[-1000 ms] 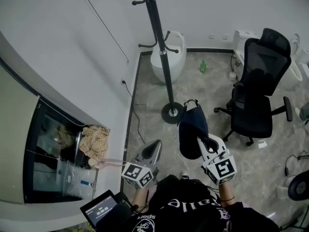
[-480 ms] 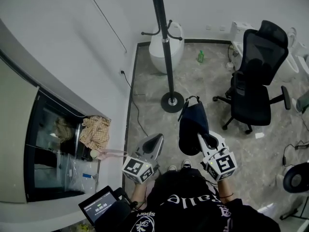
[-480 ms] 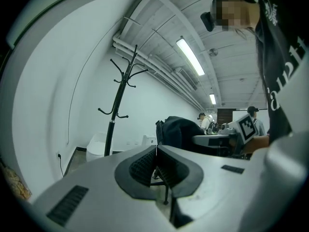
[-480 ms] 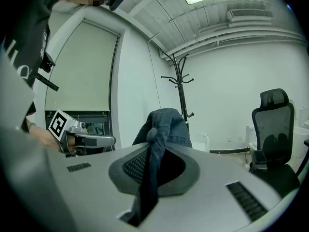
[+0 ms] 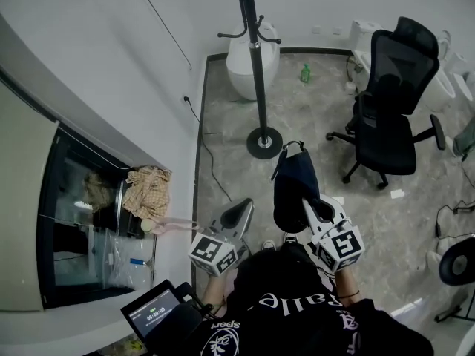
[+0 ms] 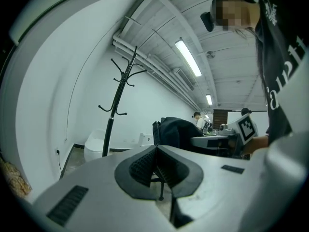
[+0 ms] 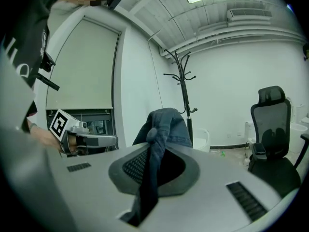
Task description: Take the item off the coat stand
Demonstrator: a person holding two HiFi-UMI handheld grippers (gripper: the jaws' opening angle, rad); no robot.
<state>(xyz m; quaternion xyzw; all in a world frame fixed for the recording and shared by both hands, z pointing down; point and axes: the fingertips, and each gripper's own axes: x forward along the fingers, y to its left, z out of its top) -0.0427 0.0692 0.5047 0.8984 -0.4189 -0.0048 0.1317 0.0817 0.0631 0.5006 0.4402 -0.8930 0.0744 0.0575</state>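
The black coat stand (image 5: 256, 65) rises from its round base (image 5: 264, 142) on the floor, with bare hooks; it also shows as the stand (image 6: 116, 105) and the stand (image 7: 183, 95). A dark blue fabric item (image 5: 295, 188) with a loop on top hangs clear of the stand, near its base. My right gripper (image 5: 315, 208) is shut on the item's lower edge; the cloth (image 7: 161, 124) runs down between the right gripper's jaws (image 7: 150, 164). My left gripper (image 5: 236, 217) is beside it to the left, shut and empty, its pads (image 6: 145, 166) pressed together.
A black office chair (image 5: 393, 102) stands to the right. A white rounded tub (image 5: 249, 65) and a green bottle (image 5: 305, 73) sit by the far wall. At the left are a glass-fronted cabinet (image 5: 82, 228), a checked cloth (image 5: 147, 191) and a wall cable.
The stand and floor have slid up the head view, so I have drawn back from the stand. The right gripper keeps its hold on the blue item; both grippers stay shut.
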